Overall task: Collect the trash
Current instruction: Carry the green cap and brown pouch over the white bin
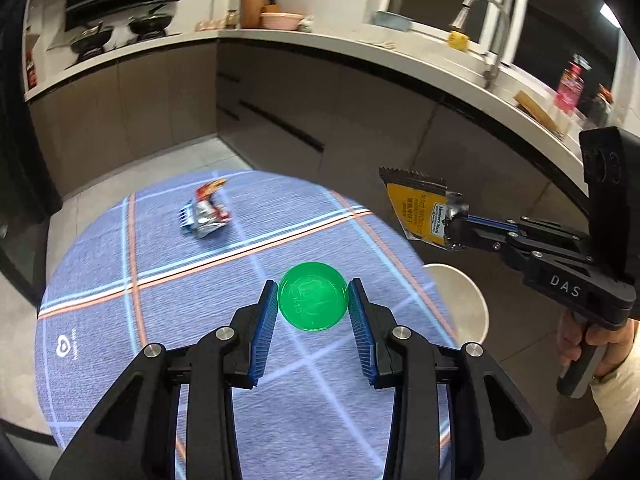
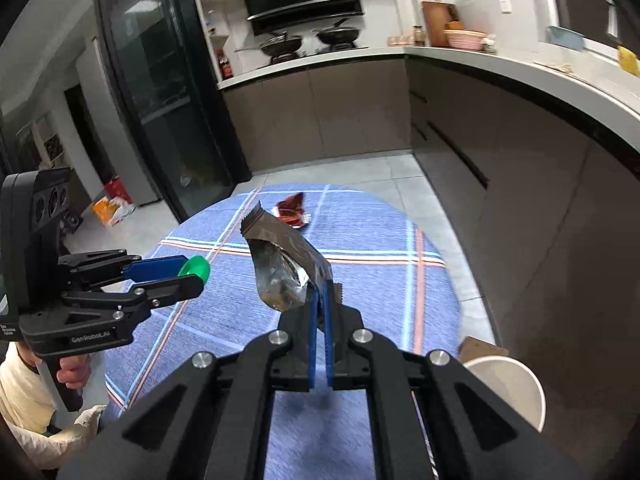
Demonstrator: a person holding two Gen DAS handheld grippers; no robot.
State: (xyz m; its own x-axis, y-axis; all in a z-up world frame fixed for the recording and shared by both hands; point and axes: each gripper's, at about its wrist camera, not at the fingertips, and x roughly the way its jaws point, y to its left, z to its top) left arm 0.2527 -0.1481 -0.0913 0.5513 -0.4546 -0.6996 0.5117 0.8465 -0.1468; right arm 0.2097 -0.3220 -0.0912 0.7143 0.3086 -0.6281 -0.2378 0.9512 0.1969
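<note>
My left gripper (image 1: 313,298) is shut on a round green cap (image 1: 312,297), both blue pads pressing its sides, lifted above the blue plaid tablecloth (image 1: 180,320). From the right wrist view the same gripper (image 2: 196,274) shows at the left with the green cap (image 2: 195,270) at its tips. My right gripper (image 2: 320,294) is shut on a crumpled silver snack wrapper (image 2: 280,268), held up over the cloth. The left wrist view shows that wrapper's yellow printed side (image 1: 420,210) in the right gripper (image 1: 456,228). A red and silver wrapper (image 1: 208,214) lies on the far part of the table (image 2: 292,210).
A white stool (image 1: 464,304) stands just past the table's right edge, also seen in the right wrist view (image 2: 508,384). Kitchen cabinets (image 1: 340,120) and a counter with a tap (image 1: 484,28) run behind. A glass door (image 2: 168,92) is at the left. A person's hand (image 2: 74,372) grips the handle.
</note>
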